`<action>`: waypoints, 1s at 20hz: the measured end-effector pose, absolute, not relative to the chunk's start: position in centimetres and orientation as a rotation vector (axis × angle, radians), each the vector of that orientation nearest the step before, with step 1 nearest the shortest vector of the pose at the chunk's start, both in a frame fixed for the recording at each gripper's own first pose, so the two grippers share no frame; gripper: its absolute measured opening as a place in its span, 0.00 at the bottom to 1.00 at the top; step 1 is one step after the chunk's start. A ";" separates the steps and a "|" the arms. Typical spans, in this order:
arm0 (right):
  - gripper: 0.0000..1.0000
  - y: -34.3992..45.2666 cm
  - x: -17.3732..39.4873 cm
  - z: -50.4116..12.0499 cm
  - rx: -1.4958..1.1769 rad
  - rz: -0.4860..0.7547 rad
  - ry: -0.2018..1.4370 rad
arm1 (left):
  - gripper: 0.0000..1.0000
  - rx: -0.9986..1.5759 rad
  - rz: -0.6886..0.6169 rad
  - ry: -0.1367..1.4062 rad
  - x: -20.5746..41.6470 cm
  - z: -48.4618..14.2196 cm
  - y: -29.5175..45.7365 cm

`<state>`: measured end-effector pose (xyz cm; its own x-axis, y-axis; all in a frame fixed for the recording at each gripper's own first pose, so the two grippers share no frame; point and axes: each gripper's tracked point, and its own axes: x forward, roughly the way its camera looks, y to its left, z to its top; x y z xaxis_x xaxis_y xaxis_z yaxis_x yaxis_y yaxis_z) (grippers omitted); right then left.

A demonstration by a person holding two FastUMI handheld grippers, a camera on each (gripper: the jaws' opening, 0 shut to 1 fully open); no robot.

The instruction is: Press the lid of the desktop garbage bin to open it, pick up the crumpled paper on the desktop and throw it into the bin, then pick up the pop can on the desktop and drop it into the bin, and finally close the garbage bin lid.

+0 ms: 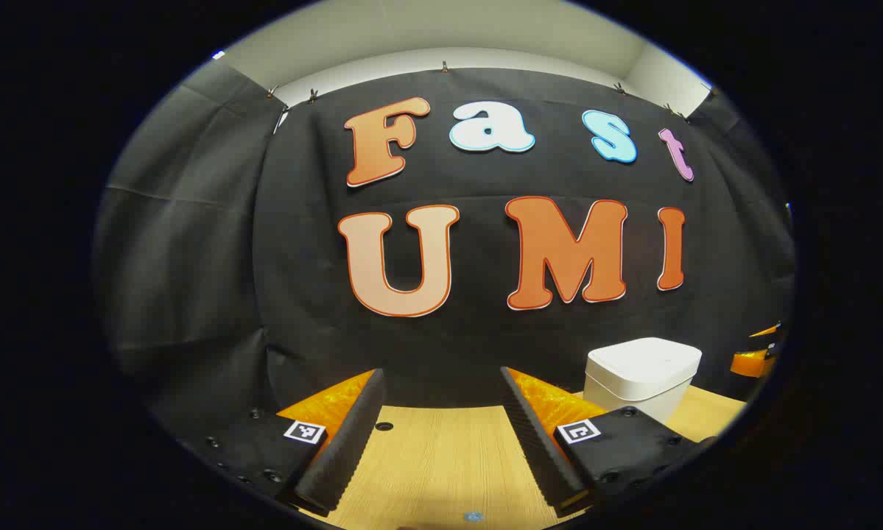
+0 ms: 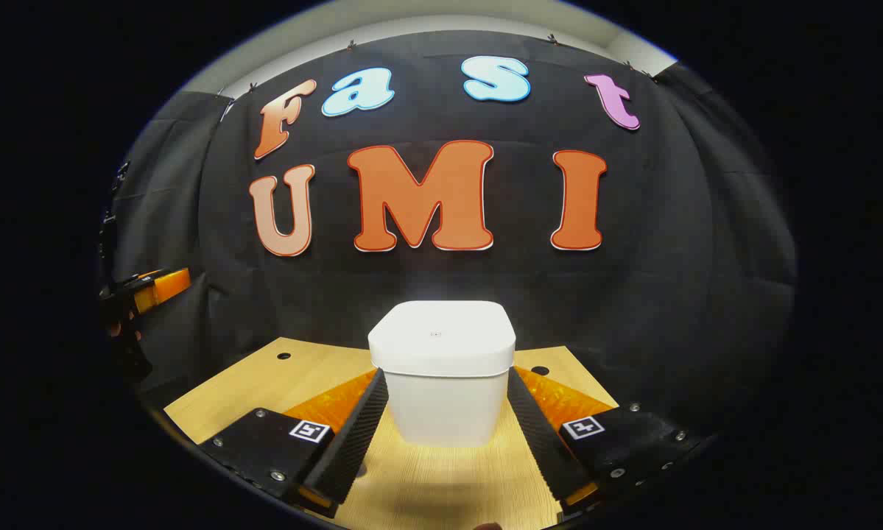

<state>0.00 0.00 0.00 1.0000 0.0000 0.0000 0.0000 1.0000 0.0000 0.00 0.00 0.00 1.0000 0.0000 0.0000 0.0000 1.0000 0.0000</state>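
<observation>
A: How far along is this?

B: By my reading, right at the start. The white, rounded-square plastic garbage bin [image 2: 442, 372] has its flat white lid [image 2: 441, 335] down and flush, so the press that opens it is not yet done. The paper, the can and the closing all remain.

A: Where does the bin stand?

B: On the pale wooden desktop [image 2: 264, 386], toward its far edge, close to the black cloth wall. In the right gripper view it sits dead ahead, framed between that gripper's two fingers.

A: And the grippers?

B: The right gripper [image 2: 447, 419] has its jaws spread wide, nothing between them; the bin is beyond the fingertips and I cannot tell whether they touch it. The left gripper [image 1: 439, 419] is likewise spread and empty, hovering over bare wood with the bin [image 1: 644, 375] off toward the right edge of its view.

A: Counts?

B: One bin, one lid, two grippers. The left gripper also appears as an orange-and-black shape [image 2: 143, 294] far off at the left of the right gripper view. Of crumpled paper and pop can I can count none from here. Small dark holes in the desktop: two in the right gripper view, one in the left.
</observation>
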 end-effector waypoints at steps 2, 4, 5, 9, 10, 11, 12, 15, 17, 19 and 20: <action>0.99 0.4 0.1 0.1 0.001 -0.009 0.000 | 0.98 0.004 -0.012 0.002 0.2 0.0 0.3; 0.99 1.3 0.0 0.2 -0.003 -0.003 -0.002 | 0.98 0.020 -0.012 -0.006 0.3 0.1 0.9; 0.99 1.6 0.1 0.2 -0.009 -0.003 -0.001 | 0.98 0.026 -0.014 -0.008 0.2 0.1 1.2; 0.99 3.0 0.8 0.4 -0.019 0.007 0.001 | 0.99 0.017 -0.035 0.007 0.5 -0.2 1.2; 0.99 3.5 0.8 0.3 -0.016 0.011 0.002 | 0.99 0.022 -0.032 0.000 0.6 0.0 1.3; 0.99 3.9 1.2 0.4 -0.015 0.017 0.003 | 0.99 0.029 -0.029 -0.008 0.7 0.3 1.4; 0.99 4.4 1.3 0.5 -0.016 0.024 0.002 | 0.99 0.038 -0.029 -0.015 0.7 0.5 1.4; 0.99 5.4 1.8 0.4 -0.025 0.029 0.005 | 0.99 0.052 -0.035 -0.021 1.0 0.6 1.8; 0.99 6.0 1.9 0.3 -0.022 0.030 0.008 | 1.00 0.048 -0.040 -0.016 1.3 0.4 2.2; 0.99 6.4 2.1 0.2 -0.025 0.026 0.012 | 1.00 0.046 -0.042 -0.010 1.5 0.2 2.6; 0.99 6.5 2.2 0.2 -0.028 0.021 0.013 | 1.00 0.044 -0.047 -0.008 1.7 0.1 2.7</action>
